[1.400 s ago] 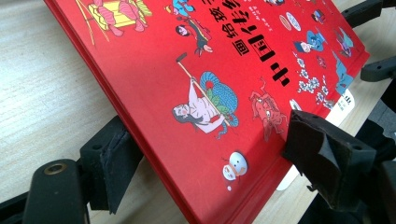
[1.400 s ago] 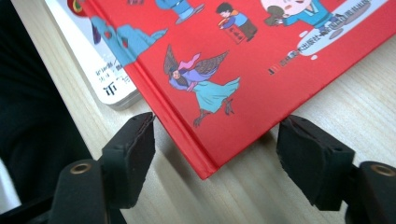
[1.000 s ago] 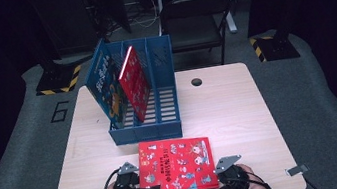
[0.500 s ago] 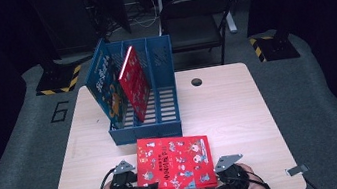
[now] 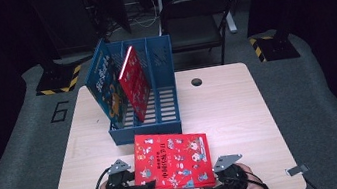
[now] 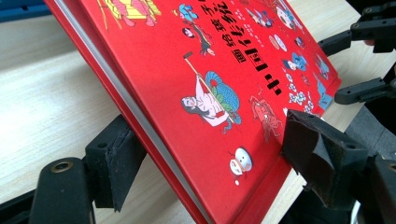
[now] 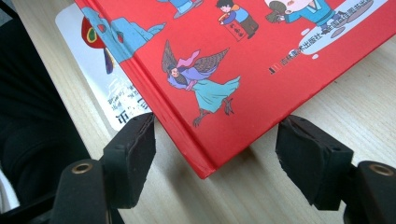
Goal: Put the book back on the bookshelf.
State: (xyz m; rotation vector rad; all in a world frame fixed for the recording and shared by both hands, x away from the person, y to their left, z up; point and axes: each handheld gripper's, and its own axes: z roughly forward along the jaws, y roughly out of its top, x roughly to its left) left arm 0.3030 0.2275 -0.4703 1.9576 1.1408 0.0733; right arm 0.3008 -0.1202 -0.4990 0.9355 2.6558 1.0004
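Observation:
A red picture book (image 5: 174, 160) lies slanted at the table's near edge, on top of a white printed card (image 7: 107, 88). My left gripper (image 5: 142, 184) holds the book's near left corner. In the left gripper view (image 6: 217, 158) one pad sits under the spine edge and the other presses on the cover (image 6: 210, 84). My right gripper (image 5: 214, 184) is at the near right corner. In the right gripper view (image 7: 217, 158) its jaws stand wide on either side of the corner (image 7: 201, 163), with a gap on the right side.
A blue file rack (image 5: 146, 130) stands behind the book. A blue book (image 5: 108, 91) and a red book (image 5: 134, 84) lean in its left slots; the right slots are free. A cable hole (image 5: 197, 81) is at the table's back, and a chair (image 5: 191, 20) is beyond.
The red book's far edge has moved a little away from the person and its left side has come up. Both grippers have stayed at its near corners.

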